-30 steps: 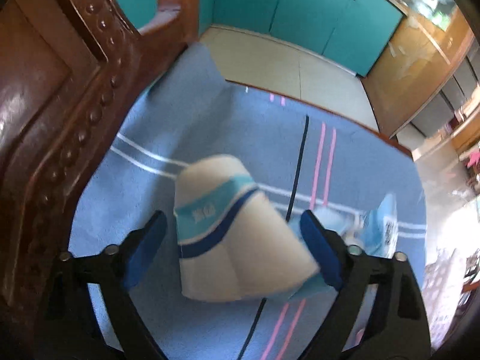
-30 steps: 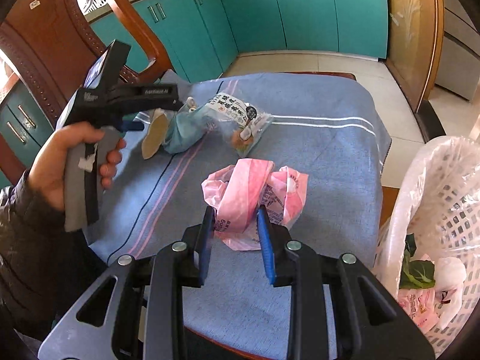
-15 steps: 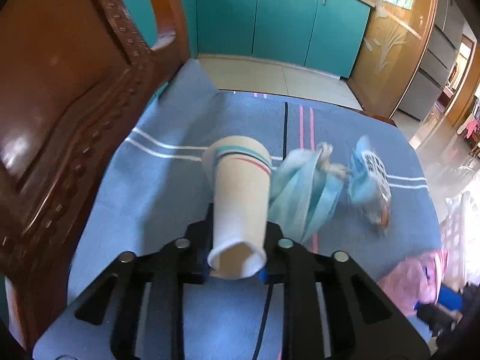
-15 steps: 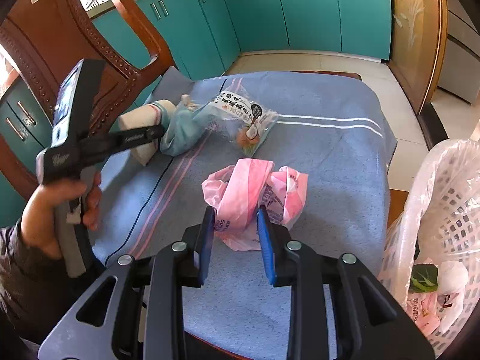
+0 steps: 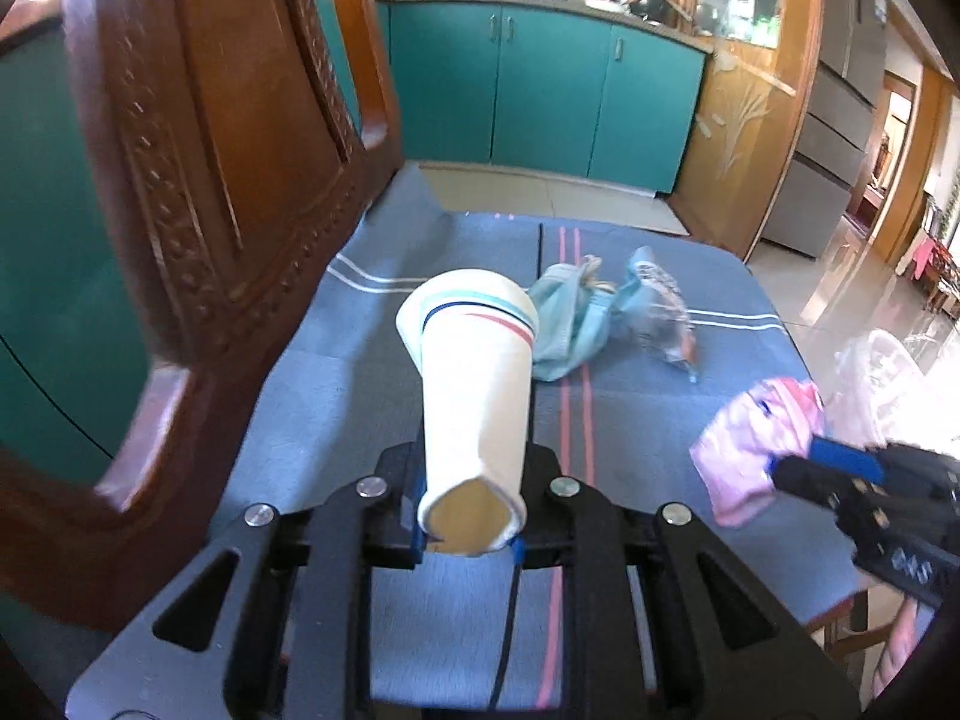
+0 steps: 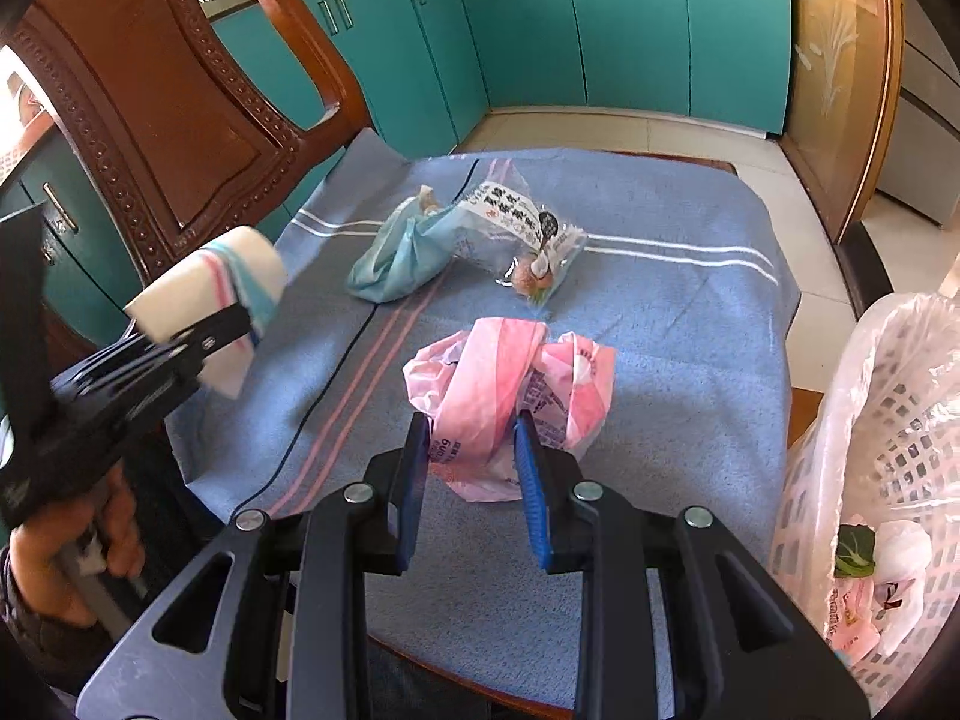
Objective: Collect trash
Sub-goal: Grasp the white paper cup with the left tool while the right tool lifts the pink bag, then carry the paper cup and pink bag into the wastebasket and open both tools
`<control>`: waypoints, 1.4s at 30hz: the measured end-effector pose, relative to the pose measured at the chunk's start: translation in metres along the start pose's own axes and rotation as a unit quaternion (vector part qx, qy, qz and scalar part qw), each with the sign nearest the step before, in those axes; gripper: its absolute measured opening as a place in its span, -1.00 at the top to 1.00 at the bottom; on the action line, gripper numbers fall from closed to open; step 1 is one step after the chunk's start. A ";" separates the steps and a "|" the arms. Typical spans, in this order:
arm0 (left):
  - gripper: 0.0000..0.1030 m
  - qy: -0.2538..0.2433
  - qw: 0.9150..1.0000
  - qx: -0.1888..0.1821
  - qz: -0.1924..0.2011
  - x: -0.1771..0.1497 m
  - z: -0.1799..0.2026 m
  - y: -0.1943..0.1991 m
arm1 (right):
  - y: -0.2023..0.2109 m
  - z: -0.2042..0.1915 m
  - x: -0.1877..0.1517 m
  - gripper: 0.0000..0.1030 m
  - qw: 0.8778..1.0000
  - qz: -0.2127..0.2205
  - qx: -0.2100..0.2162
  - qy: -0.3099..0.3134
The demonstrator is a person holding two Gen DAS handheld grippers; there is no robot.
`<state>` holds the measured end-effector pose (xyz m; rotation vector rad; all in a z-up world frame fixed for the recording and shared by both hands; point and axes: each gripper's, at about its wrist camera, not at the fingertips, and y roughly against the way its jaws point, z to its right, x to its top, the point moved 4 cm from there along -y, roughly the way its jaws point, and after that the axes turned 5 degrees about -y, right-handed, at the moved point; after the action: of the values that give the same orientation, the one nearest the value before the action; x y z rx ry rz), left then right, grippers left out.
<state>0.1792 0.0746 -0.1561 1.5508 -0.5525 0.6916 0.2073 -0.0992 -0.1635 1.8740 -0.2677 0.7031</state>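
A carved dark-brown wooden chair back fills the left half of the left wrist view and the upper left of the right wrist view, standing against the left edge of the blue striped cloth that covers the table. The cloth's far edge meets pale floor tiles before a row of teal cabinet doors along the top of both frames. At the right edge of the right wrist view stands a white perforated plastic basket lined with a clear bag, holding wrappers at lower right.

The left gripper points down at a slant, jaws clamped on the narrow base of a white paper cup with blue and pink stripes; the cup is lifted clear of the cloth, its rim facing away. In the right wrist view a hand at lower left holds this tool's grip.

The right gripper also slants downward at centre bottom, its 2 blue pads pressed against the sides of a crumpled pink plastic bag lying on the cloth.

Beyond it, mid-frame, lie a crumpled light-blue plastic bag and, touching its right side, a clear printed snack wrapper. The cloth's right half is open between the bags and the basket.
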 end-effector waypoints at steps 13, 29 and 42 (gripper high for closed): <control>0.60 -0.010 0.999 -0.010 0.030 -0.015 0.007 0.047 | 0.015 -0.010 0.001 0.44 1.000 0.017 -0.004 0.007; 0.60 -0.020 0.999 -0.012 0.035 -0.015 0.013 0.047 | 0.019 -0.012 0.001 0.44 1.000 0.024 -0.003 0.006; 0.60 -0.012 0.999 -0.031 0.043 -0.013 0.013 0.052 | 0.022 -0.009 0.003 0.44 1.000 0.027 0.002 0.001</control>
<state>0.1352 0.0564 -0.1292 1.4858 -0.6563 0.7142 0.1956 -0.0997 -0.1422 1.8746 -0.3175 0.7429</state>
